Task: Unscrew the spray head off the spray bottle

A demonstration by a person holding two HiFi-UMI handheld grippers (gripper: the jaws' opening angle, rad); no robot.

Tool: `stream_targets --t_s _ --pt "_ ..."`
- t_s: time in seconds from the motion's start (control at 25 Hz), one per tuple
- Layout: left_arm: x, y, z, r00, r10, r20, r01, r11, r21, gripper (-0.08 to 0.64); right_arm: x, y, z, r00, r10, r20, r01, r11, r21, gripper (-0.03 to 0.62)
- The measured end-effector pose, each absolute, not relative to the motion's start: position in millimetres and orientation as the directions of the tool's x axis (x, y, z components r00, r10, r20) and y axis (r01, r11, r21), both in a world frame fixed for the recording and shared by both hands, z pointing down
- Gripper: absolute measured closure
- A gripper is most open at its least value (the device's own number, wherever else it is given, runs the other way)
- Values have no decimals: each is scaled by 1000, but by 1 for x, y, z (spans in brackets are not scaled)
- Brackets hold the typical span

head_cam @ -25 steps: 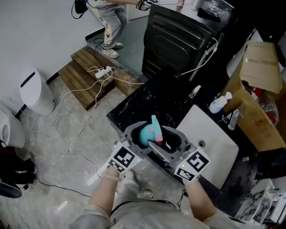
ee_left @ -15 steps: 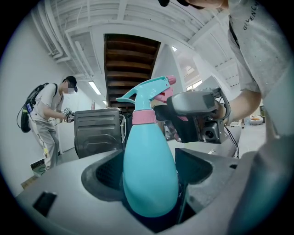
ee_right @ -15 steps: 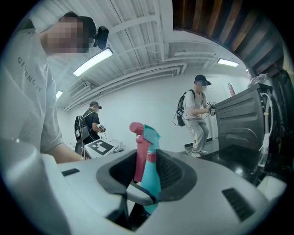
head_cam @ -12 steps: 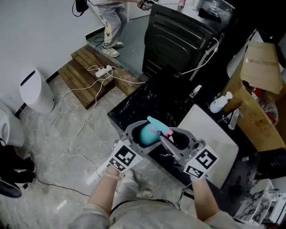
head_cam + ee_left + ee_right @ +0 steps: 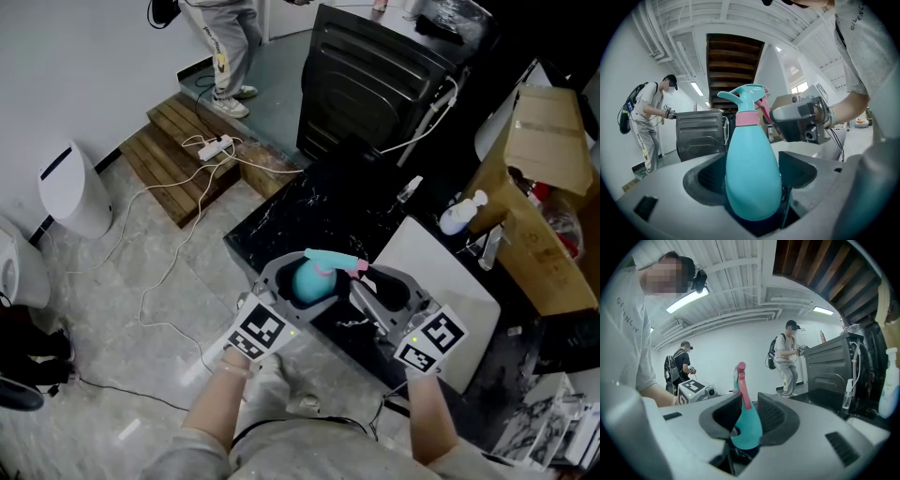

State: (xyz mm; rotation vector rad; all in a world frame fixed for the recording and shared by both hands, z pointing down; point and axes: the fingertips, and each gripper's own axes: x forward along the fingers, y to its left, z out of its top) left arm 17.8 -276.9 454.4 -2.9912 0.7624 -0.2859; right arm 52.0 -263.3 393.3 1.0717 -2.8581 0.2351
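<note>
We clamp our left gripper [image 5: 752,190] on the spray bottle [image 5: 752,154] to brace it. Our right gripper [image 5: 743,413] pinches the spray head [image 5: 743,96], its 2 jaws narrowly apart, ready to twist.

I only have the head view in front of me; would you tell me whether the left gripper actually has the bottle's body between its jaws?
Observer: Yes. The left gripper view shows the left gripper closed on the teal spray bottle, base deep between the jaws.
Operator: Thank you. What is the right one doing?
Observer: Its own view shows the right gripper closed on the spray head, with the pink trigger standing up between the pads.
Operator: Is the collar lifted yet?
Observer: In the left gripper view the pink collar sits directly on the bottle's neck, with no gap showing.
</note>
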Motion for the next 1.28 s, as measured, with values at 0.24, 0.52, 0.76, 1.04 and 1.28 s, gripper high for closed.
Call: stream_targets --t_s 0.24,0.52,0.76,1.04,1.28 --pt "17 -276 456 860 -480 171 -473 -877 -83 202 56 -283 396 -708 -696 121 -706 697 -123 510" --pt "15 -276 455 856 -487 174 -481 -873 -76 202 49 -302 397 -683 -723 101 -730 668 -145 557" --pt "15 -277 455 854 -491 170 -487 -871 -68 202 42 -310 401 -694 -712 107 -718 671 -187 558" --pt "14 -277 457 844 -511 165 -507 -859 -65 202 32 -276 363 -717 -697 -15 -663 688 -295 436" --pt "14 -277 458 839 -516 173 -513 -856 -68 202 -6 -273 361 -724 -689 30 -672 695 -255 291"
